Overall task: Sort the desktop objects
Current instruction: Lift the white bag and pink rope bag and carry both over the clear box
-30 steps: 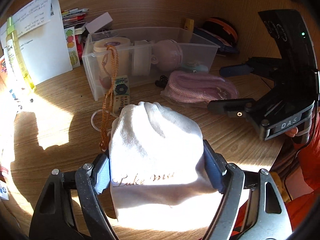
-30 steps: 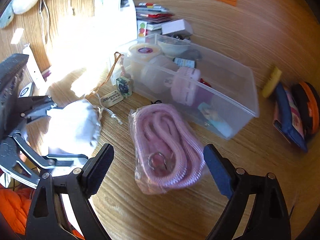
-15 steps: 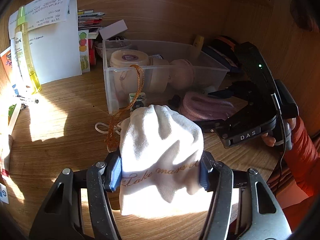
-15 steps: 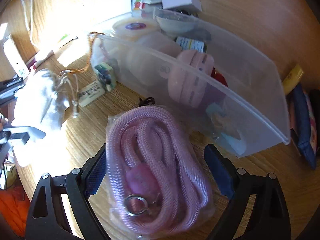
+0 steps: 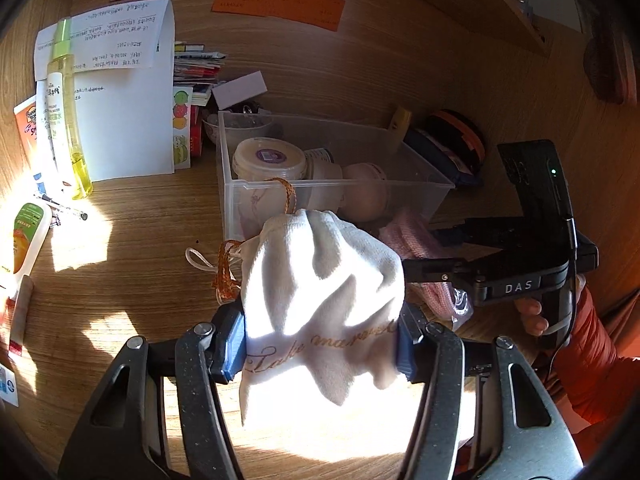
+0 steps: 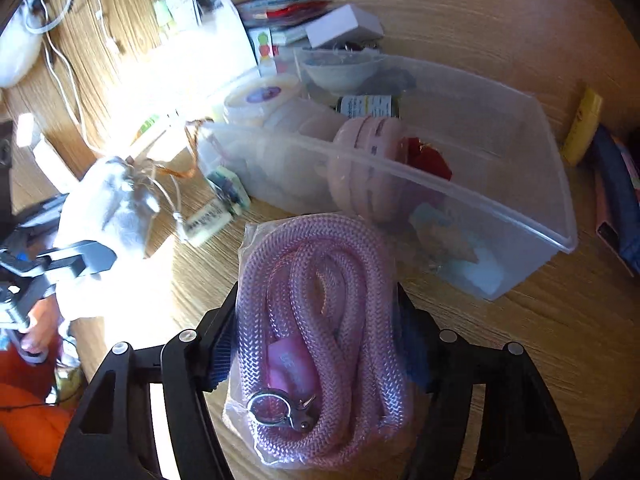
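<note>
My left gripper point(image 5: 320, 344) is shut on a white drawstring pouch point(image 5: 320, 288) with gold lettering and an orange cord, held above the wooden desk in front of the clear plastic bin point(image 5: 436, 186). My right gripper point(image 6: 316, 340) is shut on a bagged pink rope point(image 6: 320, 304) with a metal clasp, just in front of the bin point(image 6: 500, 216). The bin holds a cream jar point(image 5: 268, 158), a pink round case point(image 6: 368, 160) and other small items. The pouch also shows in the right wrist view point(image 6: 108, 208), and the right gripper shows in the left wrist view point(image 5: 432, 254).
A yellow bottle point(image 5: 66, 120) and white paper point(image 5: 128, 100) stand at the back left. Tubes point(image 5: 24, 236) and pens lie at the left edge. Books, a white box point(image 6: 344, 26) and a bowl point(image 6: 340, 70) sit behind the bin. Dark cases point(image 5: 452, 144) lie right of it.
My right gripper has moved in over the bagged pink rope and closed on it. My left gripper has lifted the pouch higher and nearer the bin.
</note>
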`<state>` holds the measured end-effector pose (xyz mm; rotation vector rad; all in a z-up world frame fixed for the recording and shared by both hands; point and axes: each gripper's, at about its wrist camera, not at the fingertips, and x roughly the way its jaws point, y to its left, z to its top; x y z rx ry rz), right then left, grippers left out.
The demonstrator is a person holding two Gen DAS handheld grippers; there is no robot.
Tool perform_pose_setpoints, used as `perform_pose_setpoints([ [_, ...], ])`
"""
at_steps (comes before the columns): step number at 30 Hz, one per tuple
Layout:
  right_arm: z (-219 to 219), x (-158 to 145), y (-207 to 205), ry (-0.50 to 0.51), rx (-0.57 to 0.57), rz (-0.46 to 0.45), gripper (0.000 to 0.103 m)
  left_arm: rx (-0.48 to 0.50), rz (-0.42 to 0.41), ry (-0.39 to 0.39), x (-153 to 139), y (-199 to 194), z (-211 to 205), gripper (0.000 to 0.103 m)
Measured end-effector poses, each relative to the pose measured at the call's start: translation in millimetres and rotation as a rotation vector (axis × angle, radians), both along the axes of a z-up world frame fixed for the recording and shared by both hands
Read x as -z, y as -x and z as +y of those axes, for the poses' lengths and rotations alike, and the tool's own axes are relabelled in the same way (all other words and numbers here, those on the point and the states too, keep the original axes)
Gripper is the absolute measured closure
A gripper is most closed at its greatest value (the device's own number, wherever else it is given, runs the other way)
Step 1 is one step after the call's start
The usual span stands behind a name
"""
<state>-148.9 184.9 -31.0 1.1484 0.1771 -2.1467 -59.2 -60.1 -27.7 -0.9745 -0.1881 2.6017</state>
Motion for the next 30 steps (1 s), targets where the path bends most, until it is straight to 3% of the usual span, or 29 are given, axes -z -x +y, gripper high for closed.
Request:
perform_pose_setpoints([
  [16, 26.0, -67.3, -40.3, 0.133, 0.090, 0.145, 0.039, -0.076, 0.073, -0.051, -41.4, 4.4, -17.0, 0.045],
  [24, 23.8, -84.5, -25.4, 0.133, 0.161, 0.230, 0.039, -0.123, 0.090, -0.051, -58.9, 20.5, -20.7, 0.045],
  [30, 26.7, -103.4, -18.4, 0.136, 0.176, 0.260, 0.039, -0.103, 0.106, -0.057, -69.0, 34.2, -14.2, 0.045],
])
